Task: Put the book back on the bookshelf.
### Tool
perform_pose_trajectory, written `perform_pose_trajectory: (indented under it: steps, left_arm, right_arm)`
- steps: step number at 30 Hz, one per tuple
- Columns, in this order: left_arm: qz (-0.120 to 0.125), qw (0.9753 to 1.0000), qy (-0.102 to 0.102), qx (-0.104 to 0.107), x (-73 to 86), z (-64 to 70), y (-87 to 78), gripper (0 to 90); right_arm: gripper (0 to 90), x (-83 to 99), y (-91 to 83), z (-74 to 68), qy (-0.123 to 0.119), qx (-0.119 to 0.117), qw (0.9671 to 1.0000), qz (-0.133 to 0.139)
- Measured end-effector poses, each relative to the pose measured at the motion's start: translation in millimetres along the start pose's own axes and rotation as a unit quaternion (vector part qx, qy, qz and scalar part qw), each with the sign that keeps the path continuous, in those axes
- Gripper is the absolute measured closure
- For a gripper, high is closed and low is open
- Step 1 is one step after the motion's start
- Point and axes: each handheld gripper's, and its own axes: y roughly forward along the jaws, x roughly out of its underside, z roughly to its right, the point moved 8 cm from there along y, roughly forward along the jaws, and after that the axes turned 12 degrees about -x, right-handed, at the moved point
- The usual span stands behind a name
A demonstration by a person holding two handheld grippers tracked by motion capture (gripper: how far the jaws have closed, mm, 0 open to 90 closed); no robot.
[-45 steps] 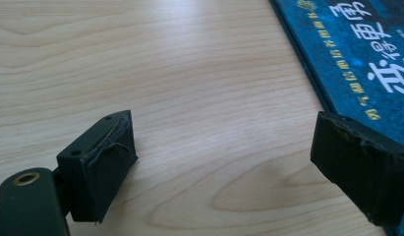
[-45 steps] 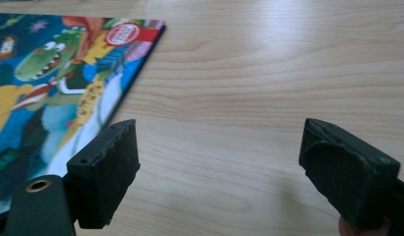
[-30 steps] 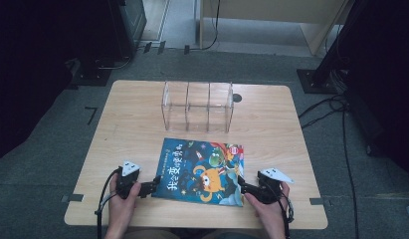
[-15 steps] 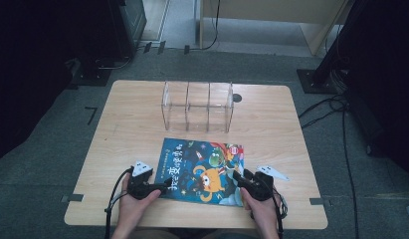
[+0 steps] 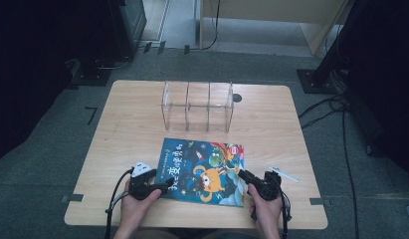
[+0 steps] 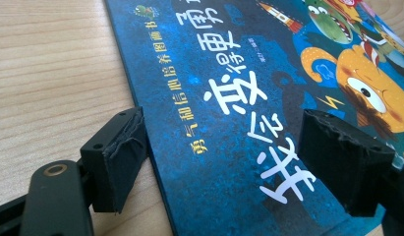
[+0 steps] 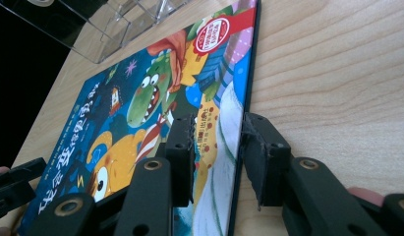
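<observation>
**Both tongs at the book's near corners**

The book (image 5: 202, 171) lies flat on the counter (image 5: 117, 129), cover up, near the front edge and a little right of middle; a clear rack (image 5: 197, 106) stands behind it, apart from it; a small white strip (image 5: 283, 174) lies on the wood to the right of the book.

The left tongs (image 5: 168, 184) come in low at the book's near left corner; in the left gripper view they (image 6: 224, 157) stand wide, one jaw on the bare wood just against the book's (image 6: 229, 98) edge, the other over the blue cover; nothing is pinched between them.

The right tongs (image 5: 242, 174) sit at the near right corner; in the right gripper view they (image 7: 216, 147) are narrower, one jaw over the cover, the other on the wood just outside the book's (image 7: 155, 98) edge, so that the edge runs between them; a gap shows at each pad, and the book is not clamped; the rack (image 7: 106, 24) shows at the top of that view.
</observation>
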Motion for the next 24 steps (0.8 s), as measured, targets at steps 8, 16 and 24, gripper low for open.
perform_pose_trajectory:
  steps: [8,16,24]
  left_arm:
    - [0.002,0.9999,-0.01,0.006,-0.1,-0.9,-0.6,20.5]
    - [0.005,0.9995,-0.027,0.017,-1.0,-3.5,-1.3,21.2]
    - [0.007,0.9997,-0.024,0.004,-1.0,-4.5,-1.7,24.2]
  right_arm:
    - [67.2,-3.6,-4.7,-4.0,0.003,-0.025,0.9996,0.011]
    - [69.3,-10.5,-14.8,-14.9,-0.017,-0.068,0.9971,0.031]
    - [72.4,-10.5,-18.0,-19.0,-0.045,-0.069,0.9961,0.033]
